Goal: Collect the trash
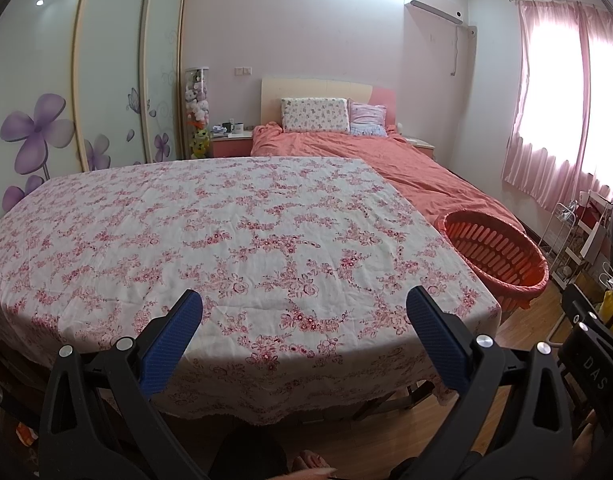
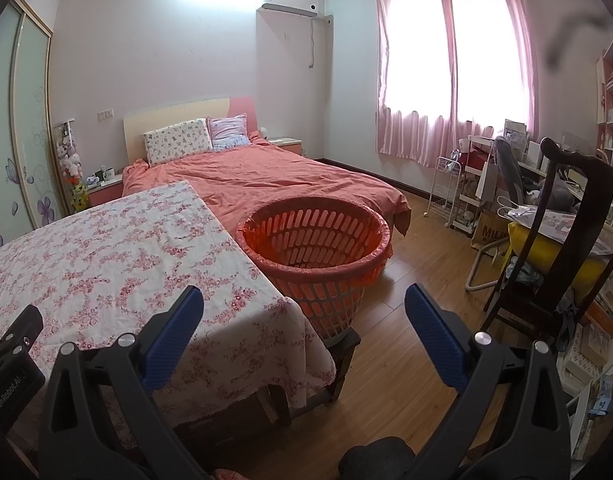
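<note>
Bedroom, daylight through pink curtains (image 2: 446, 76): a table (image 1: 226, 232) draped in a floral cloth is seen in front of a bed (image 2: 274, 176) with an orange cover. No trash can be made out on the cloth in either view; only a small orange scrap (image 1: 26, 434) is glimpsed on the floor under the table's left edge — too small to be identified w/ certainty.

An orange basket (image 2: 318, 256), slotted and lined w/ a thin bag, is set on a low dark stand just beside the table's right side, touching or nearly touching the hanging cloth. It appears empty as far as its inside is shown.

Both tools are held at the table's near edge, nothing gripped. The left gripper (image 1: 304, 340) is pointed across the cloth, jaws spread wide; the right gripper (image 2: 304, 340) is aimed over the table's right corner toward the basket, jaws likewise wide.

The key relation: the basket is placed fwd and right of both tools, clearly nearer the right one, so any drop-off would probably be made from that side. The scrap, if it is trash, is low and left — nearer the left tool, below the cloth's hem, approx. out of straight reach. A dark chair (image 2: 546, 240) and clutter are seen at far right.
</note>
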